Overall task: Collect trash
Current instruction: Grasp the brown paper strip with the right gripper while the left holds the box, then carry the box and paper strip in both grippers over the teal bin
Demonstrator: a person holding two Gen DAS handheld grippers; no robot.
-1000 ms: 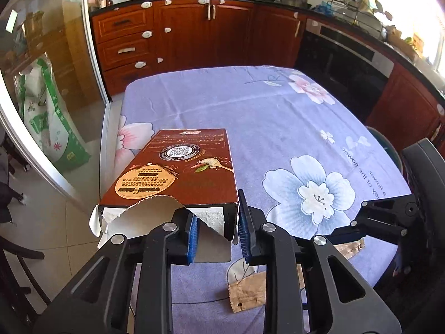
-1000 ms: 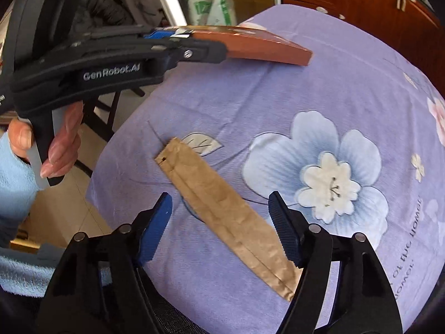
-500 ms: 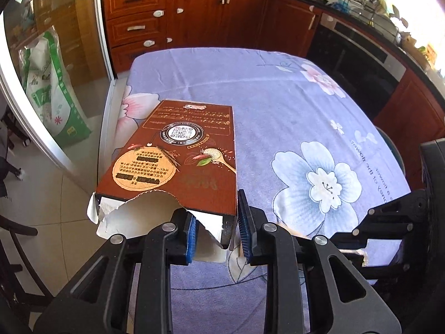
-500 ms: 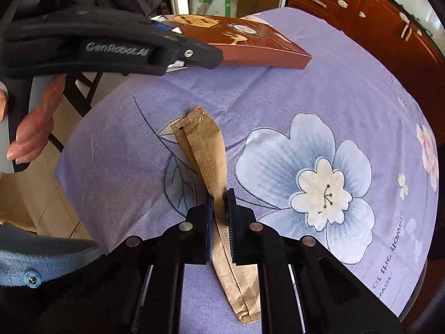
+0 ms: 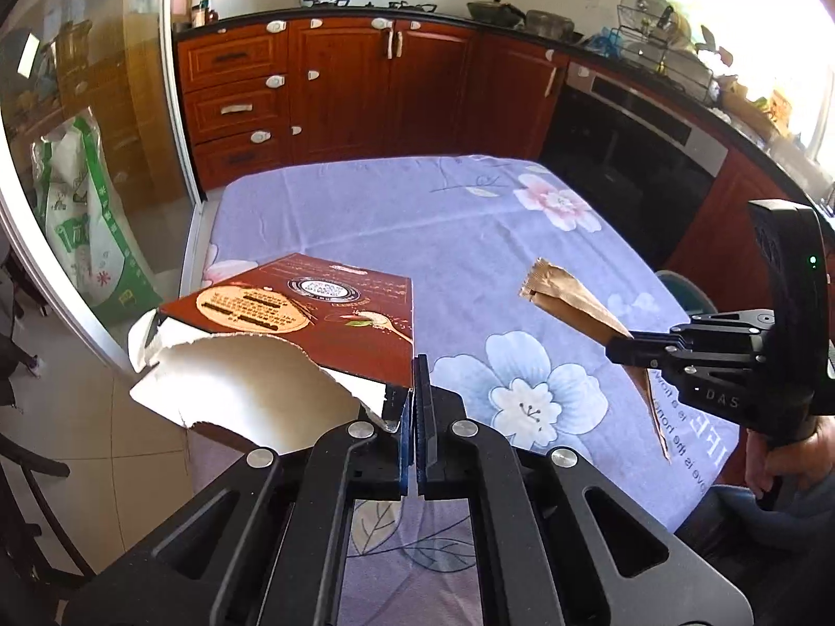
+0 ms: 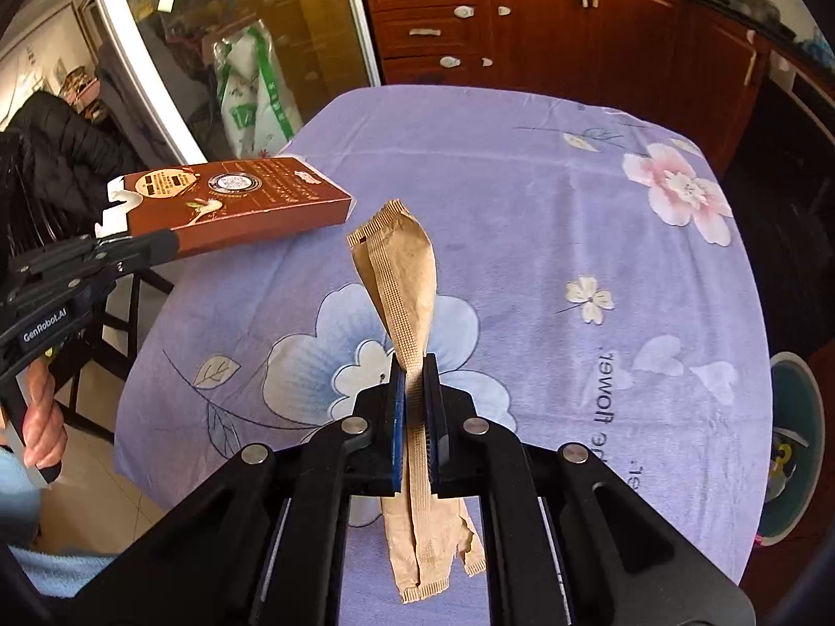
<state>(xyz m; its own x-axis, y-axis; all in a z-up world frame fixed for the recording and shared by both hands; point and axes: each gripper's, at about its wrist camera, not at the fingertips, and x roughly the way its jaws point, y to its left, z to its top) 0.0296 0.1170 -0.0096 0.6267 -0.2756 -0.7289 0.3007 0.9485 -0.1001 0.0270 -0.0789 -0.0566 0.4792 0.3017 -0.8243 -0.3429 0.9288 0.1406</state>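
My left gripper [image 5: 415,407] is shut on the right edge of a torn brown cardboard box [image 5: 313,313], held tilted above the table's near left corner. The box also shows in the right wrist view [image 6: 235,203], with the left gripper [image 6: 151,245] clamped on its near end. My right gripper [image 6: 416,391] is shut on a long tan paper wrapper [image 6: 402,271], lifted off the cloth, one end pointing up and the other hanging below the fingers. The wrapper also shows in the left wrist view [image 5: 569,302], held by the right gripper [image 5: 621,339].
The table carries a purple flowered cloth [image 5: 443,219]. A teal bin [image 6: 796,448] with trash inside stands on the floor at the table's right. Red-brown kitchen cabinets [image 5: 365,88] and an oven [image 5: 626,135] line the far side. A glass door with a green-white sack [image 5: 83,219] is left.
Both grippers rose from the table with their loads. The left closed fully on the box edge and lifted it. The right, shut on the wrapper half a second ago, raised it clear of the cloth.
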